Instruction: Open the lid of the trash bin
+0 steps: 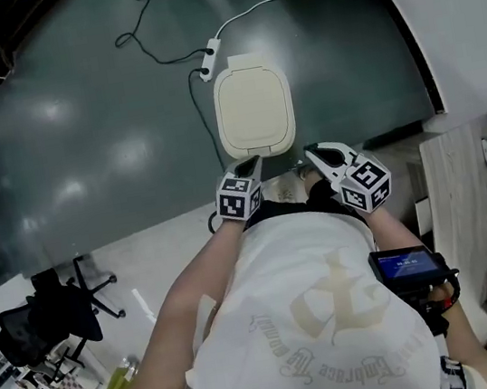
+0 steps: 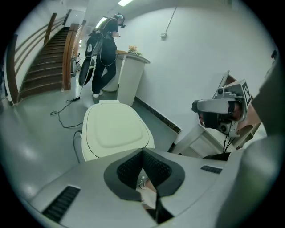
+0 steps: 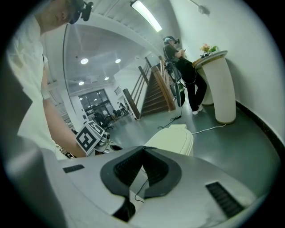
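Trash bin lid closed (cream).

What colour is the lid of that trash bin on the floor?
Plain cream, no pattern. The lid shows best in the head view.

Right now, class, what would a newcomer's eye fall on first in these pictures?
The closed cream bin stands alone on the dark floor at the head view's centre. Just short of it hover the left gripper and right gripper, both shut and empty. Farther off, a person stands at a white counter beside the stairs.
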`<act>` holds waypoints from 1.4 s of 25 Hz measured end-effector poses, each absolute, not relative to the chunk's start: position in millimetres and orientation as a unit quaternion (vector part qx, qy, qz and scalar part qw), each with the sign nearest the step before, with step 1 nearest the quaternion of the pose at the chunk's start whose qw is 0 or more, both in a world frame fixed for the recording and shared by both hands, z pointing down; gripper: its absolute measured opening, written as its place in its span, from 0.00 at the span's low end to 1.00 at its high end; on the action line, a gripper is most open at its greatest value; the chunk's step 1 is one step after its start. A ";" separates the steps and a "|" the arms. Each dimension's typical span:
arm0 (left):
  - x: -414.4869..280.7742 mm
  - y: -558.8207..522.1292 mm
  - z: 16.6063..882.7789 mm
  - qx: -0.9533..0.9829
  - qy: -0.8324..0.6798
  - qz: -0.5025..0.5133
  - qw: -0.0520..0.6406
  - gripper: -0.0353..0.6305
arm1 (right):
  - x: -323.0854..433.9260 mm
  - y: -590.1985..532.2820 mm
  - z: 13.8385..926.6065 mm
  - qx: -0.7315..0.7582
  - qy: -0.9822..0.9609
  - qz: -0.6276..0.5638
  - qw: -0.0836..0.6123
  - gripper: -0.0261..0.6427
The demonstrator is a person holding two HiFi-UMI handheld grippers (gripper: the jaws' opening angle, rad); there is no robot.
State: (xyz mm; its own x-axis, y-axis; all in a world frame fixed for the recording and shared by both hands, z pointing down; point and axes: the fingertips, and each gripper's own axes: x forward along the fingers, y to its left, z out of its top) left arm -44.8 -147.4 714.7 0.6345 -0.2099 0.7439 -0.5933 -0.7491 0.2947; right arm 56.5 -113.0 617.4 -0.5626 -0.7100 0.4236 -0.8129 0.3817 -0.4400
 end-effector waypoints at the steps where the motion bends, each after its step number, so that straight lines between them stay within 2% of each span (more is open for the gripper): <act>1: -45.0 -147.6 718.2 0.862 -0.232 0.364 0.265 0.08 | 55.4 -113.2 618.8 0.458 -0.828 0.313 0.084 0.05; 14: -48.1 -152.9 755.6 0.840 -0.240 0.421 0.245 0.08 | 49.0 -109.9 629.8 0.436 -0.837 0.313 0.110 0.05; 35: -46.5 -144.0 773.6 0.822 -0.244 0.462 0.227 0.08 | 56.9 -101.3 641.3 0.439 -0.829 0.329 0.105 0.05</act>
